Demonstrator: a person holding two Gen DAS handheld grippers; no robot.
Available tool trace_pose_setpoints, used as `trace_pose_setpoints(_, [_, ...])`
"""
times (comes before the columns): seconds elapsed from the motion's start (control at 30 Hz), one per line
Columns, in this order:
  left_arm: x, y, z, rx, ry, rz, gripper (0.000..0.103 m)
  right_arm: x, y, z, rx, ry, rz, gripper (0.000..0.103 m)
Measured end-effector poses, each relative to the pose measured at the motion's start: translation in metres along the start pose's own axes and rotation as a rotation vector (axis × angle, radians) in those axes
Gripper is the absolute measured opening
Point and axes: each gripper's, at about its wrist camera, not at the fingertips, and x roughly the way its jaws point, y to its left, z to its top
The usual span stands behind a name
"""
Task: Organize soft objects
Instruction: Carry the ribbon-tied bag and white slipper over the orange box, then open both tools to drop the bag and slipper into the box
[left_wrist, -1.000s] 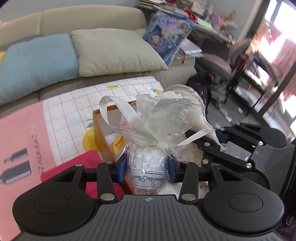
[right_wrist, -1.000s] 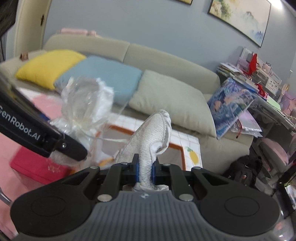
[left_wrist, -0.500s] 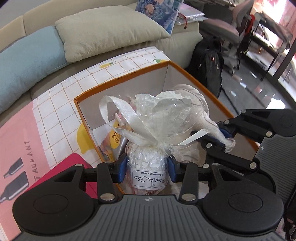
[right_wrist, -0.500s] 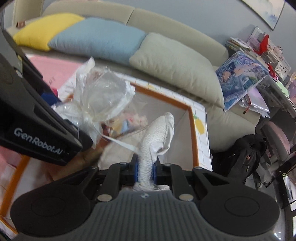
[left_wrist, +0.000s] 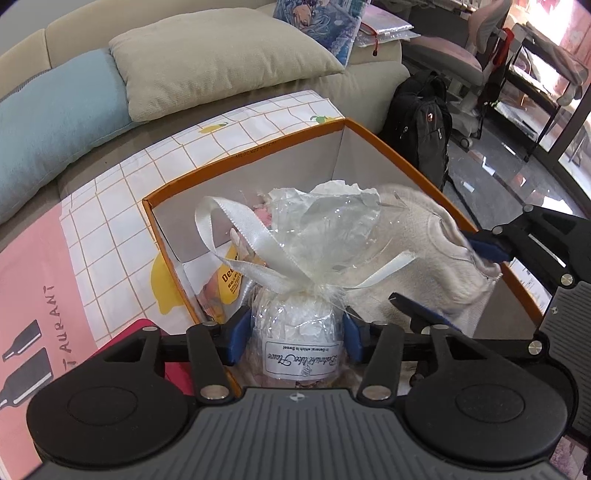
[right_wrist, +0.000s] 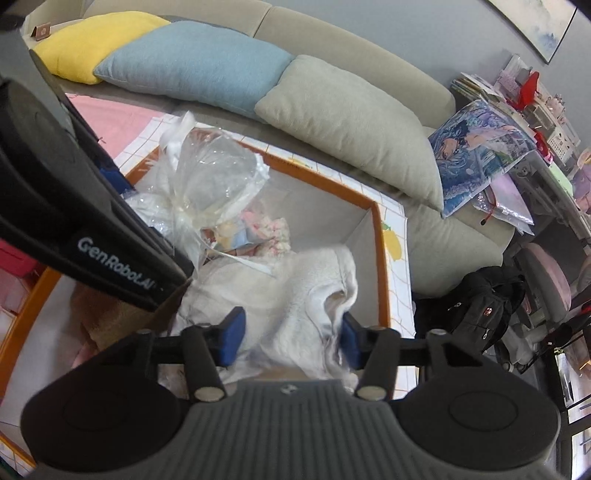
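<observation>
Bright daylight from window at far right, overexposed, glare on glossy floor. Soft shadows inside box. Strong fisheye bending, dark corner vignette. White fabric motion-blurred in right wrist view; cellophane wrap shows specular glints.

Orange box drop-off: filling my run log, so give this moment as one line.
left gripper: shut on wrapped gift bundle | right gripper: open, white towel released | both over orange box
</observation>
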Motion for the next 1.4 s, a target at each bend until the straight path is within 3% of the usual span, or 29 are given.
trace_pose_setpoints(0.17, [-0.012, 0.006, -0.001, -0.019, -0.030, -0.038, 0.082, -0.004, -0.001, 0.003, 0.005, 0.001, -0.019, 0.065])
trace_pose_setpoints(0.27, [-0.024, 0.008, -0.002, -0.013, -0.063, -0.051, 0.087, -0.008, -0.002, 0.007, 0.006, 0.000, -0.035, 0.079])
trace_pose_setpoints(0.4, [-0.048, 0.010, -0.006, -0.025, -0.136, -0.052, 0.088, -0.023, -0.002, 0.014, 0.003, -0.032, -0.042, 0.086])
trace_pose_setpoints(0.67, [-0.098, 0.022, -0.019, -0.083, -0.271, -0.059, 0.088, -0.057, 0.001, 0.026, 0.024, -0.069, -0.025, 0.088])
trace_pose_setpoints(0.97, [-0.177, 0.029, -0.035, -0.059, -0.447, -0.023, 0.088, -0.115, 0.003, 0.047, 0.050, -0.123, 0.021, 0.090])
trace_pose_setpoints(1.4, [-0.262, 0.041, -0.090, -0.014, -0.598, 0.138, 0.088, -0.216, 0.029, 0.067, 0.124, -0.261, 0.118, 0.100])
